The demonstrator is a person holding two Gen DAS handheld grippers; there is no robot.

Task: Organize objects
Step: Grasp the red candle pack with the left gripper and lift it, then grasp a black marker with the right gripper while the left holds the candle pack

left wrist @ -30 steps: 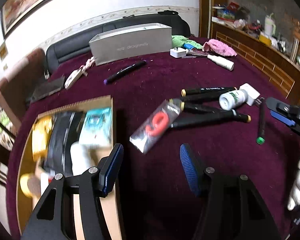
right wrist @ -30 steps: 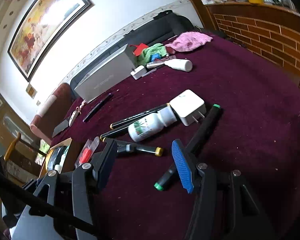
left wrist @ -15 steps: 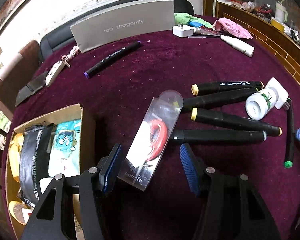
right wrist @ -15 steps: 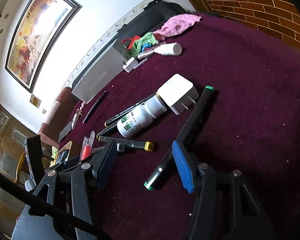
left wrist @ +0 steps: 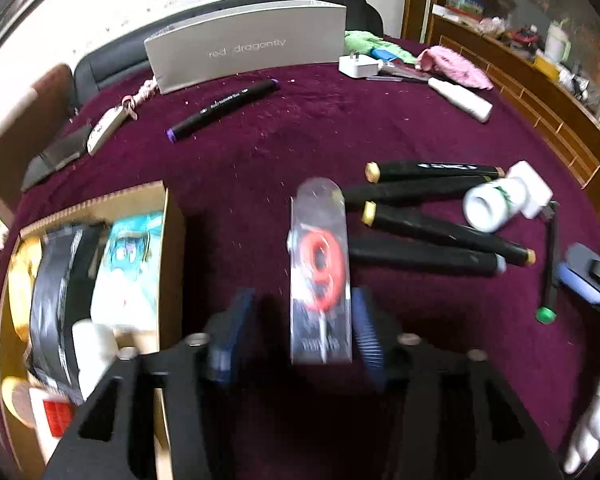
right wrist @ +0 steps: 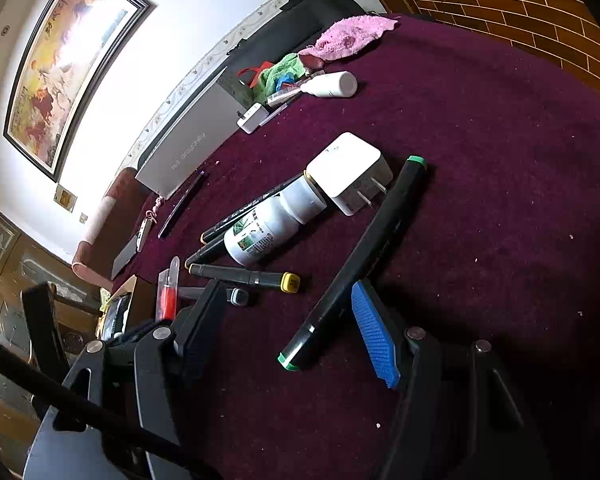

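Left wrist, what changed: my left hand-held gripper (left wrist: 300, 328) has come down over the clear candle packet (left wrist: 319, 272), which now lies straight between my fingers; the jaws have just been closing.
Left wrist, grip: half-open; the right pad looks to be at the packet's edge, the left pad stands clear, so I judge nothing held yet.
Left wrist, room: the cardboard box (left wrist: 172, 240) sits just left, its wall near my left finger; black markers (left wrist: 428, 236) crowd the right.
Right wrist, what changed: my right hand-held gripper (right wrist: 284, 320) has sunk towards the green-capped marker (right wrist: 360, 264), jaws just opening.
Right wrist, grip: wide, the marker's near end between the fingers, unpinched.
Right wrist, room: white bottle (right wrist: 272, 224) and plug adapter (right wrist: 350, 172) lie beyond; open worktop (right wrist: 500, 200) to the right.
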